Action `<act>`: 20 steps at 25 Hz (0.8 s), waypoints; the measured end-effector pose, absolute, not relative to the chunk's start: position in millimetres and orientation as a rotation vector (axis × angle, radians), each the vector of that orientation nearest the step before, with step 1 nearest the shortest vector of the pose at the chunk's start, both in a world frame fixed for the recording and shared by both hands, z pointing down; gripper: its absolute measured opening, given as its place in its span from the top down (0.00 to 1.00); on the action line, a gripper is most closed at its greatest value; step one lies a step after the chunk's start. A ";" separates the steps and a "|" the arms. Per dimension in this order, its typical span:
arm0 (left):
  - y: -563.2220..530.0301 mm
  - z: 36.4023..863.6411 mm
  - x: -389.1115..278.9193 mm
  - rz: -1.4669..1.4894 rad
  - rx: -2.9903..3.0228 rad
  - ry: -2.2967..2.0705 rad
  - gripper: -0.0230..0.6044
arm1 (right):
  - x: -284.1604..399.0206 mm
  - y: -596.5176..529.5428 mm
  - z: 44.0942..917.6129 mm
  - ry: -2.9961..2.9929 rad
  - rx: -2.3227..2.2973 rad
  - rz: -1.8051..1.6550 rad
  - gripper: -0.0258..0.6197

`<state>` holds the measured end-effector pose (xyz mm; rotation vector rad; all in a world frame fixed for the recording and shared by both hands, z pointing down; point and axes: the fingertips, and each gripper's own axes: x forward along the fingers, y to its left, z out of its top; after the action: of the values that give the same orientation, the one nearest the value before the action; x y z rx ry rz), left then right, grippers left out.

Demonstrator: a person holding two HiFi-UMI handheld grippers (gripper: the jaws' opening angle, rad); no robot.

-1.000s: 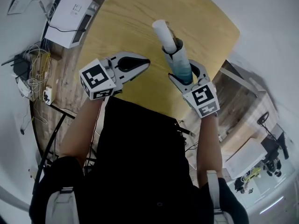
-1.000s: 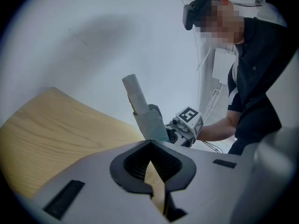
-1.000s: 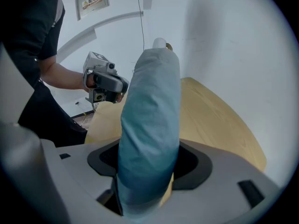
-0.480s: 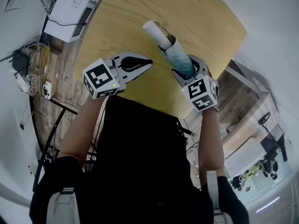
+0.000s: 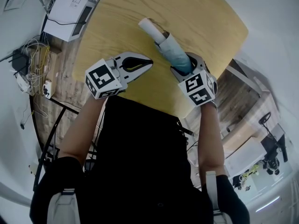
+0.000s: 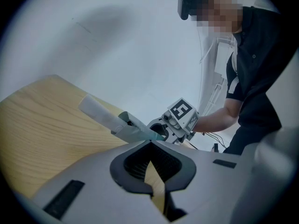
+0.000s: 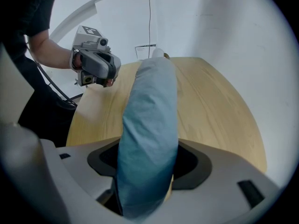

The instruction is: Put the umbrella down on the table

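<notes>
A folded light-blue umbrella [image 5: 172, 52] with a white end [image 5: 148, 28] slants over the wooden table [image 5: 205, 13]. My right gripper [image 5: 186, 68] is shut on its blue fabric near the table's front edge. In the right gripper view the umbrella [image 7: 152, 106] runs out between the jaws toward the table's far side. I cannot tell if the white end touches the wood. My left gripper [image 5: 142, 62] hovers to the umbrella's left, shut with nothing in it. The left gripper view shows the umbrella [image 6: 117, 122] and the right gripper [image 6: 175, 122] beyond its own jaws.
A white box-shaped device [image 5: 70, 10] sits on the floor left of the table, with a tangle of cables and a power strip [image 5: 32, 69] beside it. The table's rounded right edge [image 5: 240, 31] drops to wooden flooring with gear at the lower right.
The right gripper has tipped the umbrella lower and to the left, so the white end has swung leftward over the table. The left gripper has barely moved.
</notes>
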<state>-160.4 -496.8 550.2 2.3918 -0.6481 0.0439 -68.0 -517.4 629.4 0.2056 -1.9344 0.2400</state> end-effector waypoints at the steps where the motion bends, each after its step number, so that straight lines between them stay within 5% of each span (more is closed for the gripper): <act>1: -496.1 551.0 -160.3 0.047 2.391 -0.646 0.95 | -68.2 -517.7 630.6 -1.935 0.206 0.243 0.49; 20: -481.9 558.4 -157.8 0.055 2.385 -0.646 0.95 | -64.6 -513.8 650.8 -1.866 0.158 0.246 0.49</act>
<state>-157.8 -481.9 558.4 2.3855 -0.6464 0.0552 -64.6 -513.8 650.8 0.1579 -1.8657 0.2465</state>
